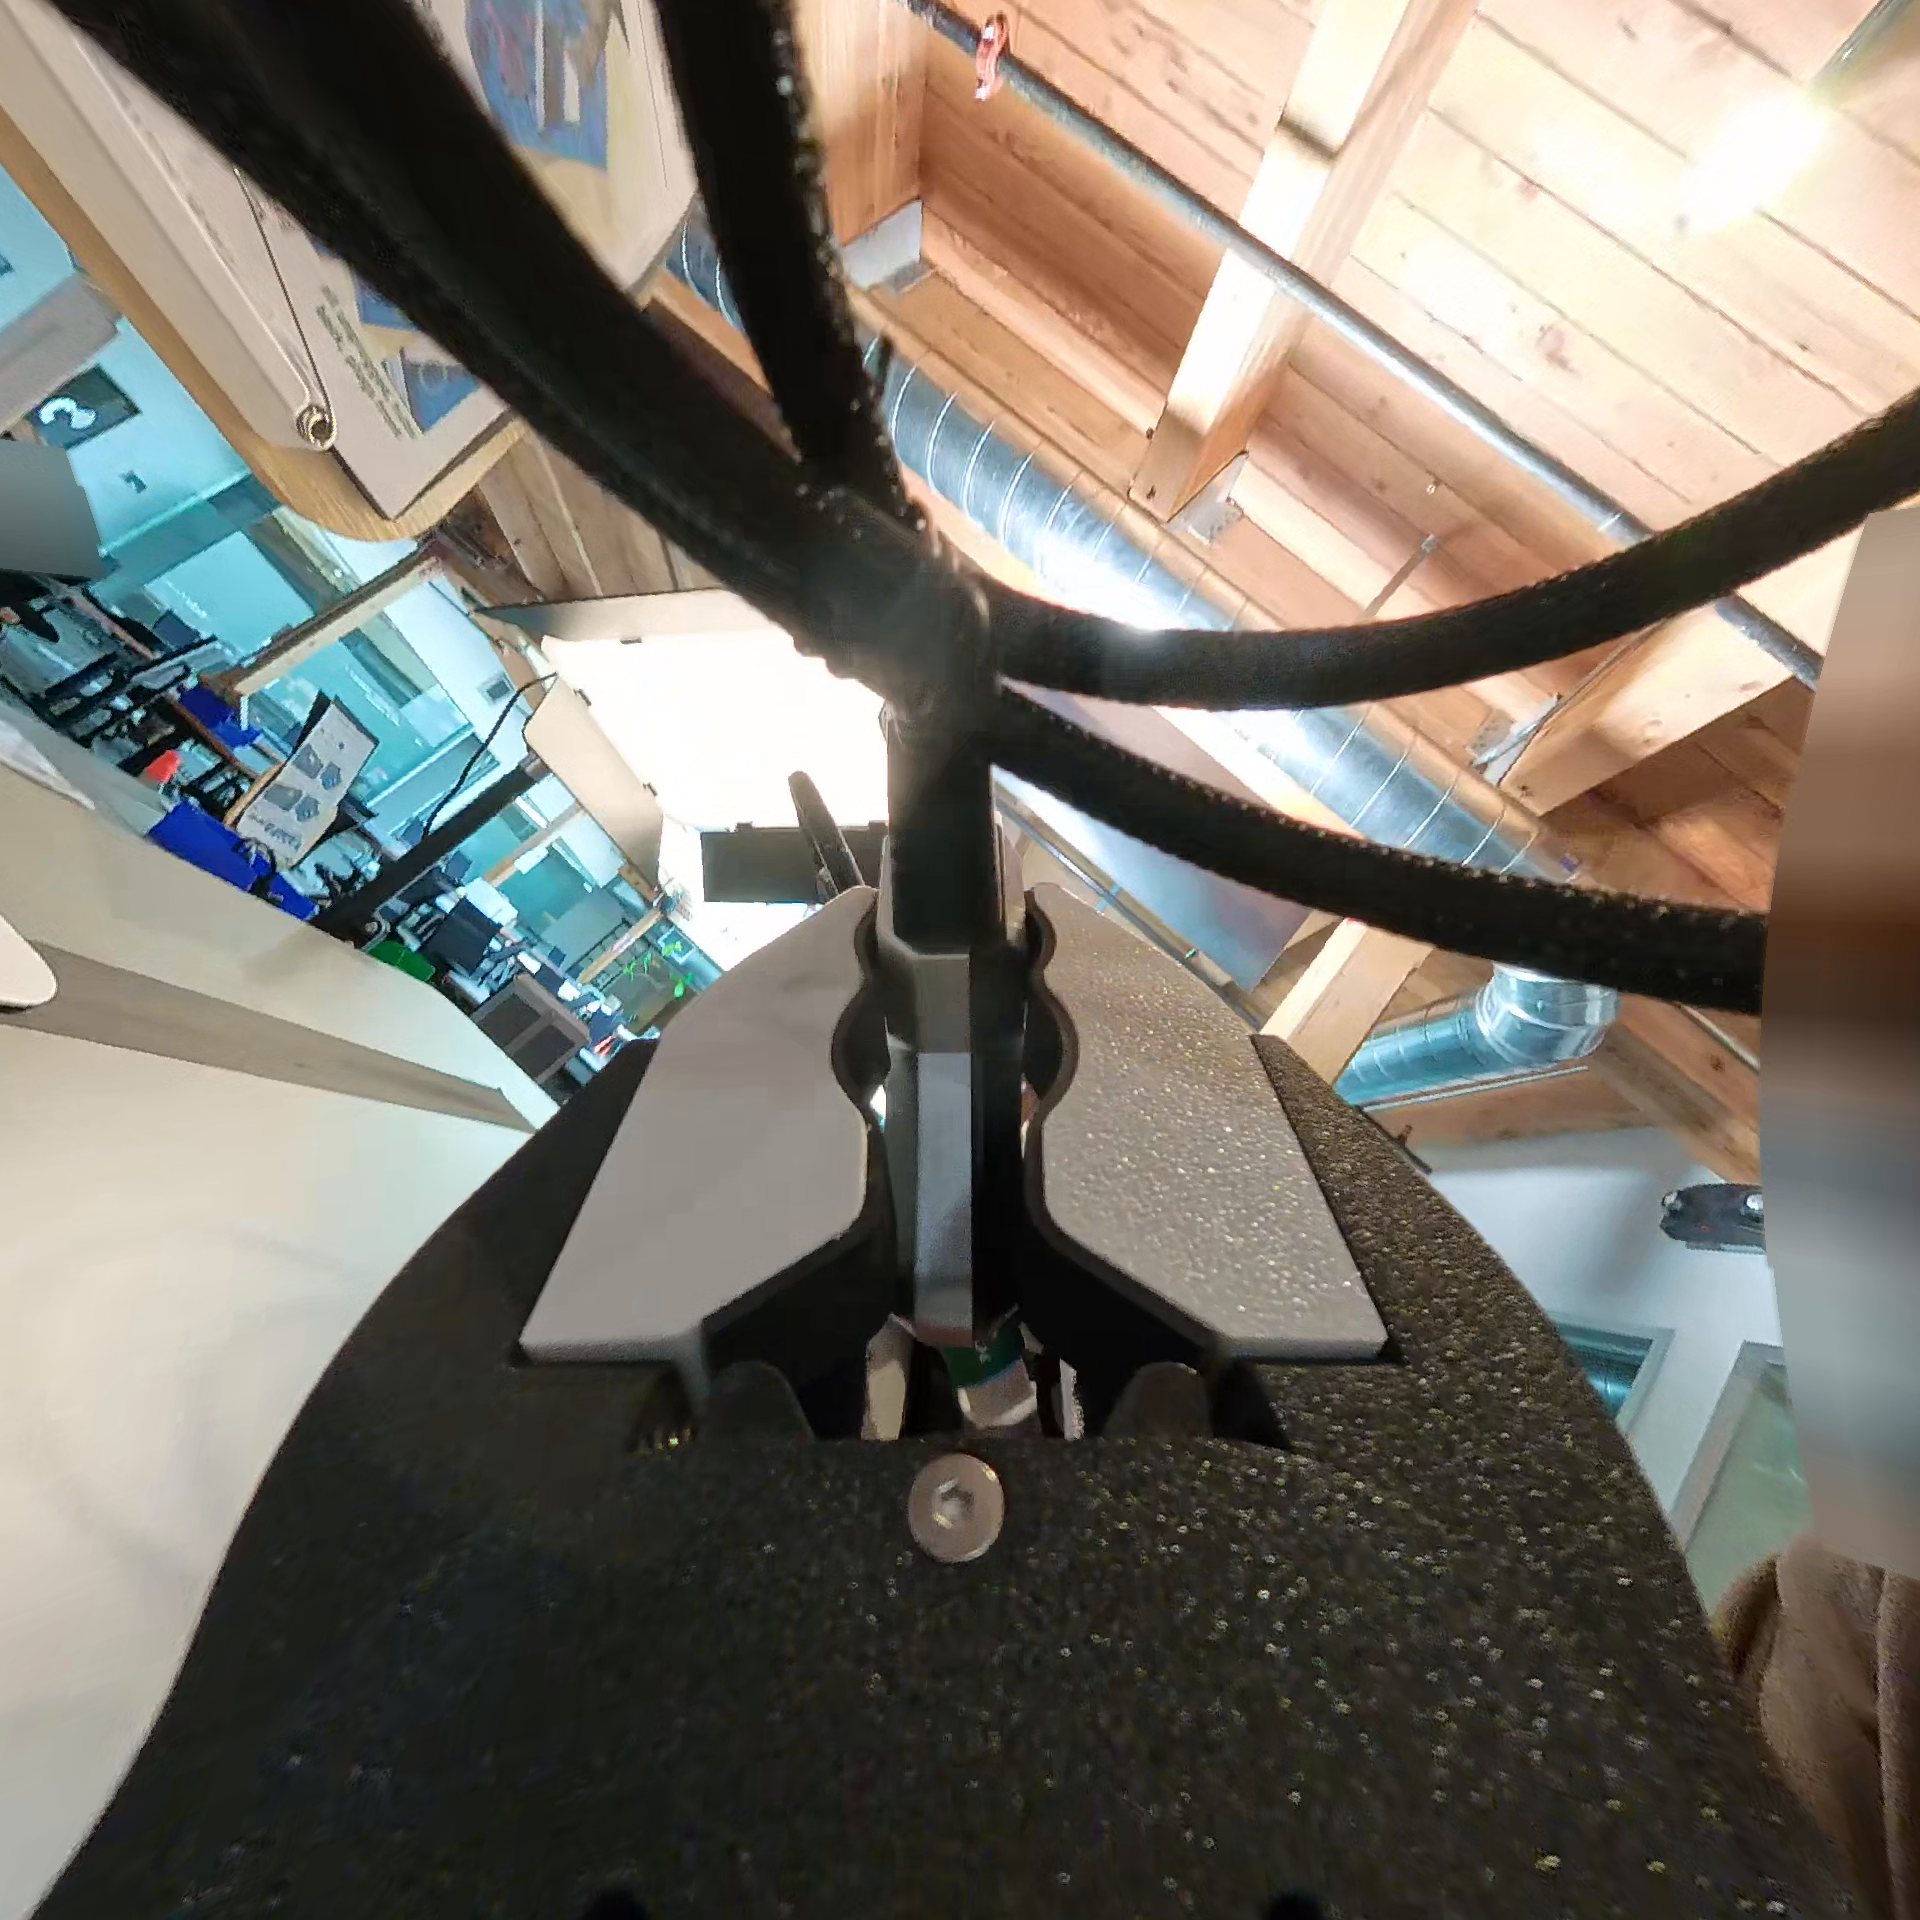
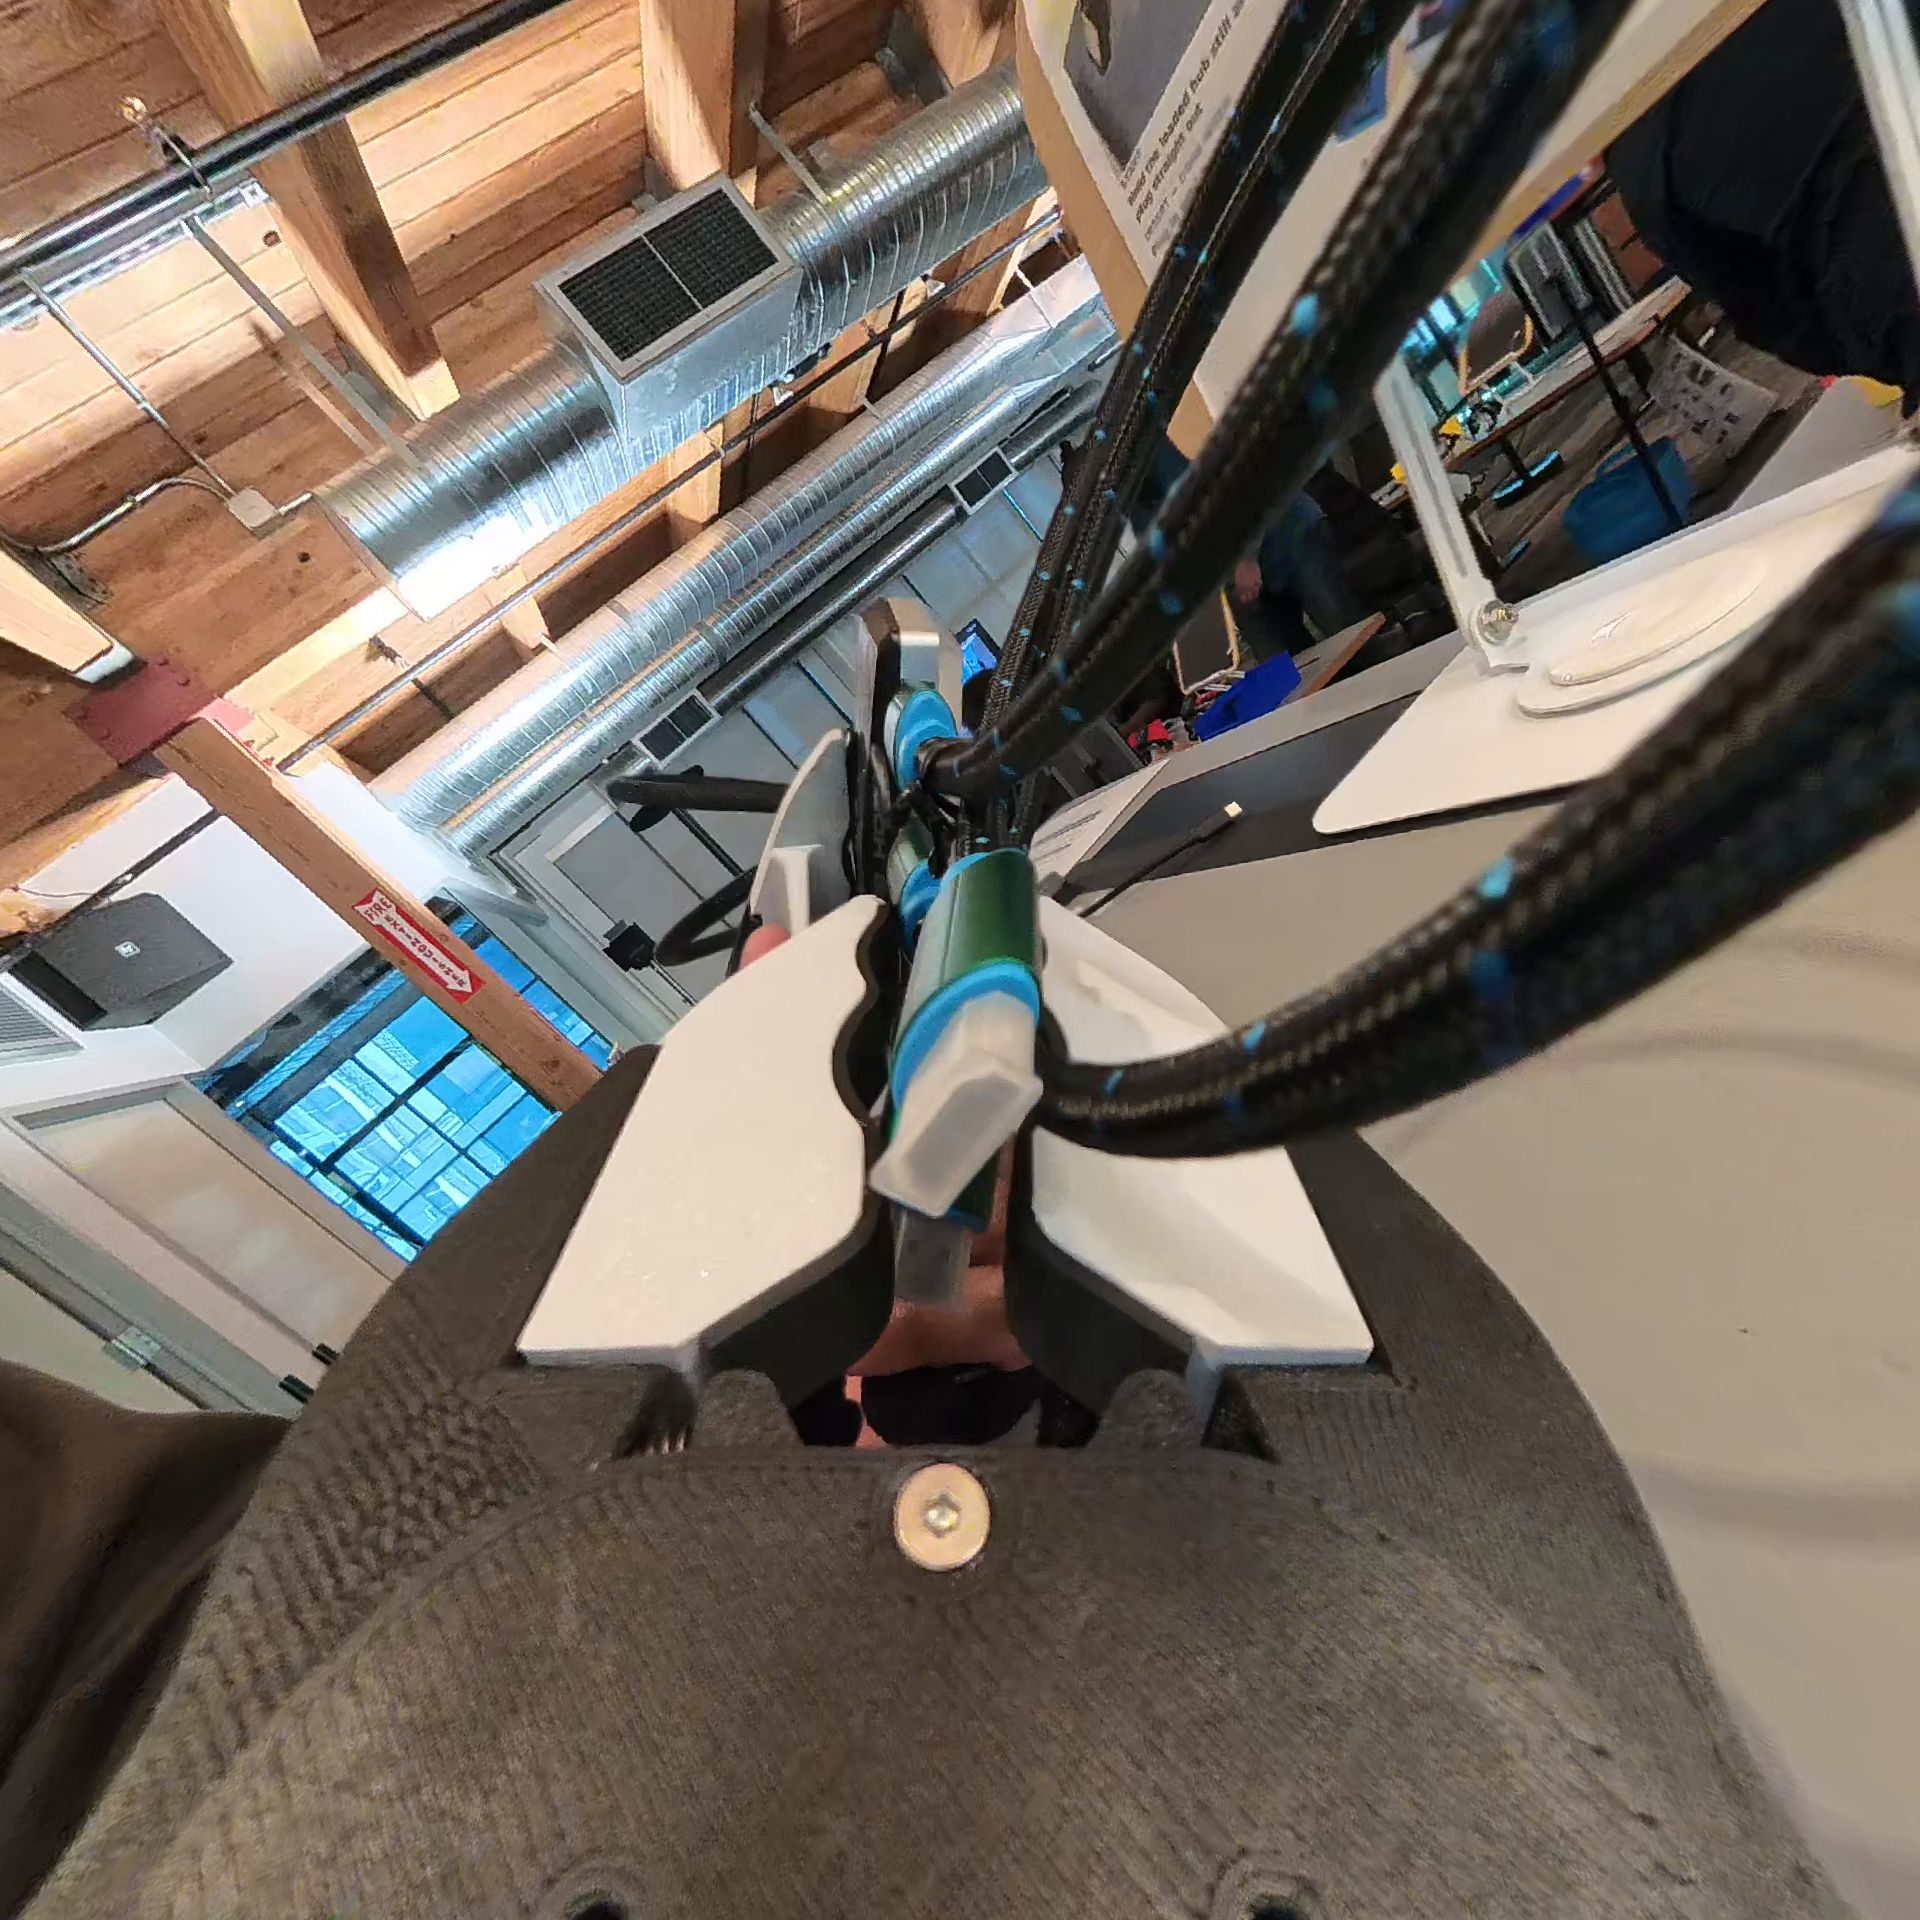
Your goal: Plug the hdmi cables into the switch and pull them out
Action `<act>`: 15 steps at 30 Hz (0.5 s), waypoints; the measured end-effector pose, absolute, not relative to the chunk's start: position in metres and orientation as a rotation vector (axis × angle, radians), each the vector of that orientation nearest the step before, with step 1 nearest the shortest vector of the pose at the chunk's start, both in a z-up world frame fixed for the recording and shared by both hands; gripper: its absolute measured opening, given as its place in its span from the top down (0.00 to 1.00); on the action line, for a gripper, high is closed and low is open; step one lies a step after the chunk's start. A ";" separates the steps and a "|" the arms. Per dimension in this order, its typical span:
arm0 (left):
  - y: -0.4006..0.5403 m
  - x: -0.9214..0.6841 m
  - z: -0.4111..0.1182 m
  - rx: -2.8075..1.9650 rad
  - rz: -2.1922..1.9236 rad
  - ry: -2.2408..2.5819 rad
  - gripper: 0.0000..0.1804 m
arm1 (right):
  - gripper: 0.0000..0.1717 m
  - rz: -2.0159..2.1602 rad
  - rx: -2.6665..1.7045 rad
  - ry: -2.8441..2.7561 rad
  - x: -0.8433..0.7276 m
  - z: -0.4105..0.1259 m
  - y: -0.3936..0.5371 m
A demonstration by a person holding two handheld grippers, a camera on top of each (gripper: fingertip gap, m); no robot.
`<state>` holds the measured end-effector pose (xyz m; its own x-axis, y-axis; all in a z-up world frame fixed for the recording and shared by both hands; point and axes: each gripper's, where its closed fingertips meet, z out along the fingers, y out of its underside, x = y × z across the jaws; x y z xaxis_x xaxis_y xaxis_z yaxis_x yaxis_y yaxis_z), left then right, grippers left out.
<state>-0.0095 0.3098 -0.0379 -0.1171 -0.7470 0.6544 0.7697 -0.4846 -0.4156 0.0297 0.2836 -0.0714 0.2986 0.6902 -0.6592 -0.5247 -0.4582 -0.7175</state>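
Wooden ceiling overhead; right tongs clamp green, blue-collared plug.

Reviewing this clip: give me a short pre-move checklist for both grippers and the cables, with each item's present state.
1. Left gripper clamped on the grey hub: ok, both fingers close against its sides.
2. Right gripper on the green-and-blue plug: ok, the plug sits between its fingers.
3. Plug fully seated in the hub: cannot tell, the joint is hidden.
4. Black sleeved cables free of the left fingers: ok.
5. Blue-flecked braided cable clear of the right gripper: not ok, it loops across the right finger.
6. White desk beside the right gripper: ok, apart.
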 end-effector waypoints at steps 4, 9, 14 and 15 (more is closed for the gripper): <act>0.308 -0.003 -0.041 -1.106 -1.808 0.045 0.88 | 0.89 1.454 -1.484 -0.155 0.034 -0.071 0.284; 0.305 0.003 -0.044 -1.193 -1.808 0.149 0.88 | 0.89 1.505 -1.522 -0.208 0.037 -0.072 0.284; 0.298 0.008 -0.044 -1.242 -1.800 0.262 0.87 | 0.89 1.566 -1.534 -0.233 0.039 -0.071 0.282; 0.297 0.008 -0.043 -1.242 -1.798 0.272 0.87 | 0.89 1.570 -1.536 -0.234 0.039 -0.070 0.281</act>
